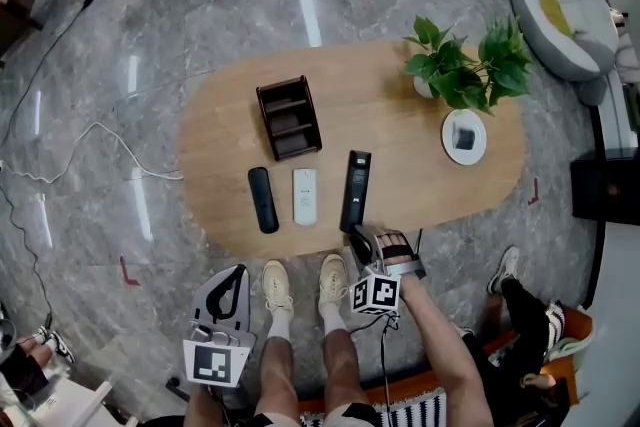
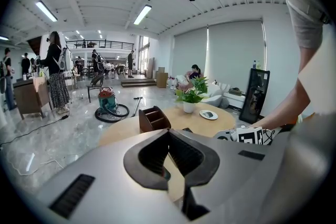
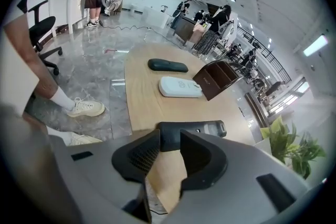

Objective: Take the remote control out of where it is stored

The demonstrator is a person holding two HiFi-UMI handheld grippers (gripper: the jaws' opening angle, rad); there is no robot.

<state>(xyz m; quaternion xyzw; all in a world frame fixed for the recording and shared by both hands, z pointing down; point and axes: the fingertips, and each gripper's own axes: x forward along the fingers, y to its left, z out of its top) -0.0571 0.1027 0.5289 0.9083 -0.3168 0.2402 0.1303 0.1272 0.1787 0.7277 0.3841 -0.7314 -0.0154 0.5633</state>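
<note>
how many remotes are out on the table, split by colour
black remotes: 2
white remote: 1
total: 3

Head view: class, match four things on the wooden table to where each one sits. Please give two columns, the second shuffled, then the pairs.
Things
A. brown organizer
B. white remote
C. potted plant
D. long black remote

Places
1. near end by the right gripper
2. middle of the row of three remotes
3. beyond that row, compartments empty
4. right end of the table, next to the white plate

Pairs: A-3, B-2, C-4, D-1
</note>
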